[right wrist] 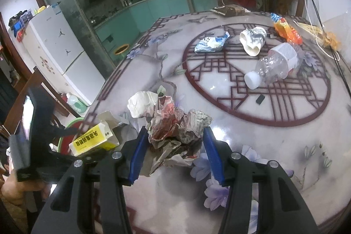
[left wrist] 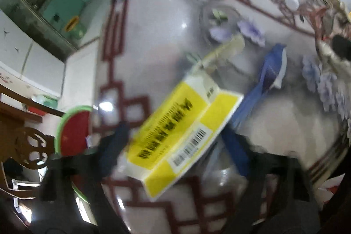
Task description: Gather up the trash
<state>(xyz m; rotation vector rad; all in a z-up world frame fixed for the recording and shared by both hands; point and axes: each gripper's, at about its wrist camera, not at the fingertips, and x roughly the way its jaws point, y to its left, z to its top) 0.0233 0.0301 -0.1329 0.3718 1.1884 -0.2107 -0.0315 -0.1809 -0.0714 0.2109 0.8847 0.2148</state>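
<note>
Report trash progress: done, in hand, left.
Done: nothing visibly binned. In hand: left gripper holds the yellow box; right gripper straddles crumpled paper. Left on the table: bottle, cup, blue wrapper, orange wrapper.

Crumpled paper wad (right wrist: 177, 131) filling the gap between the right jaws, white tissue (right wrist: 142, 103) and yellow box (right wrist: 94, 139) crowding just left. Open desk (right wrist: 252, 146) to the right; bottle (right wrist: 276, 63), cup (right wrist: 252, 41), wrappers (right wrist: 210, 43) scattered farther back.

A white fridge (right wrist: 63, 45) stands beside the glass-walled teal kitchen (right wrist: 140, 8).
</note>
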